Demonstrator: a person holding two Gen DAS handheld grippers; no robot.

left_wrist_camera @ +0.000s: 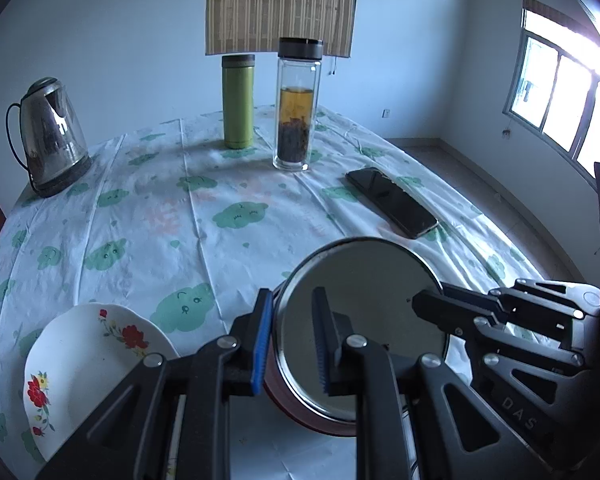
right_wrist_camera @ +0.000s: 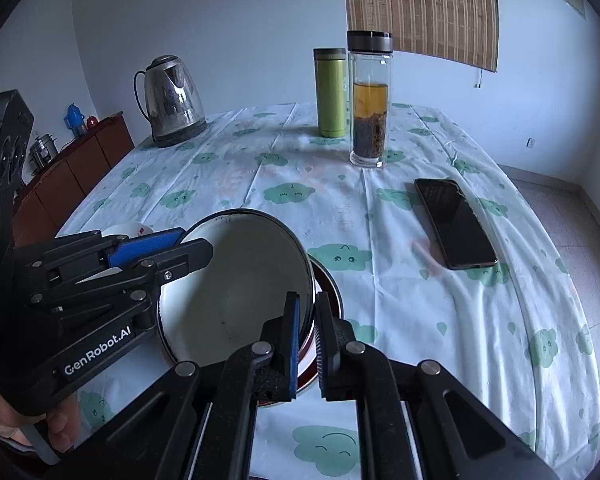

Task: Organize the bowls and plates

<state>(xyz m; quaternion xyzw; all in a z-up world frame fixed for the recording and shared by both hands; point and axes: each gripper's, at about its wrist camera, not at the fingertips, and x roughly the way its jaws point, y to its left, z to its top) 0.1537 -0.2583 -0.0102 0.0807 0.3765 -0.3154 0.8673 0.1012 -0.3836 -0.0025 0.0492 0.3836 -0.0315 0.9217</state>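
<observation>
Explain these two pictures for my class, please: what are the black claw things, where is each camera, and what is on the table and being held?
No robot here: a person holds a two-finger gripper in each hand, and a fisheye camera on each looks forward along its fingers. In the left camera's picture the left gripper straddles the rim of an enamel bowl, white inside, red outside. In the right camera's picture the right gripper pinches the opposite rim. It seems tilted, so both are probably lifting it. On the cloud-patterned tablecloth lie a flowered plate, a kettle, a green flask, a glass tea bottle and a phone.
</observation>
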